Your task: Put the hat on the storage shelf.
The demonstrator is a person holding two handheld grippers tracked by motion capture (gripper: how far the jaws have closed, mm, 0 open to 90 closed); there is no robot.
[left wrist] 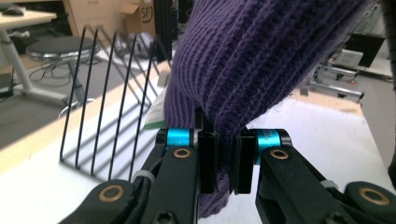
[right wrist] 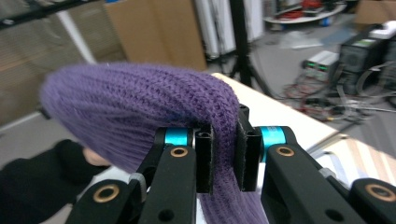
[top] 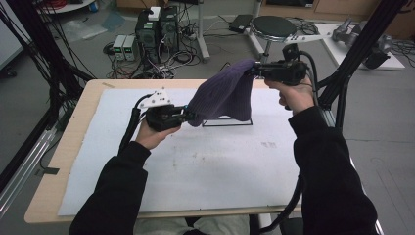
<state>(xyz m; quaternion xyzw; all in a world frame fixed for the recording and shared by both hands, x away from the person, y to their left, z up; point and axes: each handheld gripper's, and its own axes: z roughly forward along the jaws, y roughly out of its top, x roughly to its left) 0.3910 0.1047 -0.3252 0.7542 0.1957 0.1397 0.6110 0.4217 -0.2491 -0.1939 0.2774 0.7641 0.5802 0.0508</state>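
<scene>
Purple knit hat [top: 222,95] stretched between left tool [top: 188,116] and right tool [top: 252,70], both clamped on it.

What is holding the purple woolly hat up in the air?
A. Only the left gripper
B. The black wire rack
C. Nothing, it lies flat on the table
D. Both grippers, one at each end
D: the left gripper pinches the purple hat at its lower end and the right gripper pinches its upper end.

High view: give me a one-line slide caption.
Two hand-held grippers, left and right, hold a purple knit beanie stretched above a black wire rack.
</scene>
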